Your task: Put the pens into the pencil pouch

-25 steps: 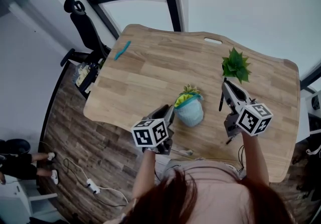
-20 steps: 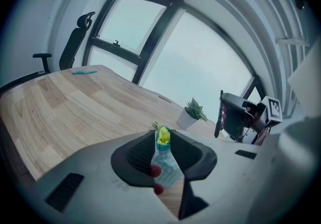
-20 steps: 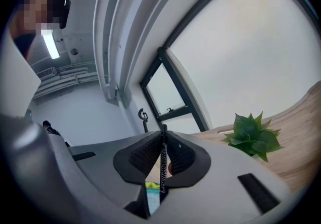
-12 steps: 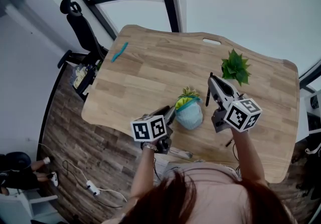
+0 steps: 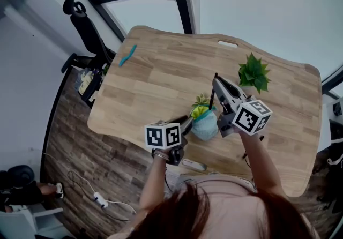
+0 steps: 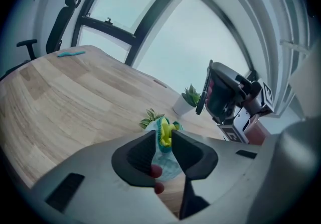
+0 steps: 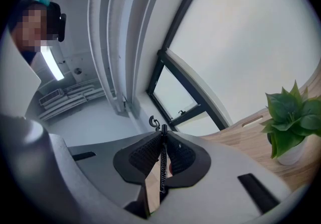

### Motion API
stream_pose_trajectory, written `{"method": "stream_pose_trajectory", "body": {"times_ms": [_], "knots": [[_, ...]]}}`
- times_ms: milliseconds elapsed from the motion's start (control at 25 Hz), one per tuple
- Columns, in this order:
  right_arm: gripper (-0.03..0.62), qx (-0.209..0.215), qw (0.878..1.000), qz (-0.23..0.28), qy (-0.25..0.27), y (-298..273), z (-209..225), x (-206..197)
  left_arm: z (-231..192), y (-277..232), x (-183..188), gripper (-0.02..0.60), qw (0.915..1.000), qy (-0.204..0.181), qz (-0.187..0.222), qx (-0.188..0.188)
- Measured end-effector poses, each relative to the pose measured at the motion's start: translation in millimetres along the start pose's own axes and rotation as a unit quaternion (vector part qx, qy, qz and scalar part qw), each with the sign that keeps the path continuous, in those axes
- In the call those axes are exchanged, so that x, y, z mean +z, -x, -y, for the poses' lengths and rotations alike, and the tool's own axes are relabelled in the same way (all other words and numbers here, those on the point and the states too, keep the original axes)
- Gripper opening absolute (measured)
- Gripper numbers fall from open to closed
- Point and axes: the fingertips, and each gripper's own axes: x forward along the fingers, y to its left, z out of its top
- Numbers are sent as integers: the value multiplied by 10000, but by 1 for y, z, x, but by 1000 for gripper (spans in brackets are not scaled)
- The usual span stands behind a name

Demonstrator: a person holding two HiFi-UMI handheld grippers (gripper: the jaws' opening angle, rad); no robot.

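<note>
A light blue pencil pouch with a yellow-green lining stands open-mouthed near the table's front edge. My left gripper points down at it from the left. Its jaws have just been opening, and the pouch's yellow rim shows in the gap between the tips without being pressed. Above and just right of the pouch's mouth, my right gripper is shut on a black pen that hangs upright. The same pen runs between the pads in the right gripper view. A teal pen lies at the table's far left.
A potted green plant stands behind my right gripper, and a small leafy plant sits just behind the pouch. A pale pen-like thing and a dark one lie by the front edge. An office chair stands off the table's left.
My right gripper carried the black pen to the left, from beside the potted plant to over the pouch. My left gripper dipped a little toward the pouch.
</note>
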Motion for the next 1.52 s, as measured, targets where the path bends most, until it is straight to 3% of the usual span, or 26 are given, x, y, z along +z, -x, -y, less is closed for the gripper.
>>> {"method": "stream_pose_trajectory", "body": {"times_ms": [280, 600, 1160, 1520], "knots": [[31, 180, 9996, -190, 76, -15, 1, -30, 1, -2, -5, 18, 9999, -109, -19, 92], [31, 316, 9991, -243, 132, -9, 0, -50, 6, 5, -5, 9, 9995, 17, 296, 63], [31, 435, 9987, 243, -40, 5, -9, -35, 37, 15, -9, 1, 9980, -382, 507, -57], [31, 394, 9984, -289, 297, 16, -11, -70, 47, 20, -11, 0, 9969, -445, 640, -107]]}}
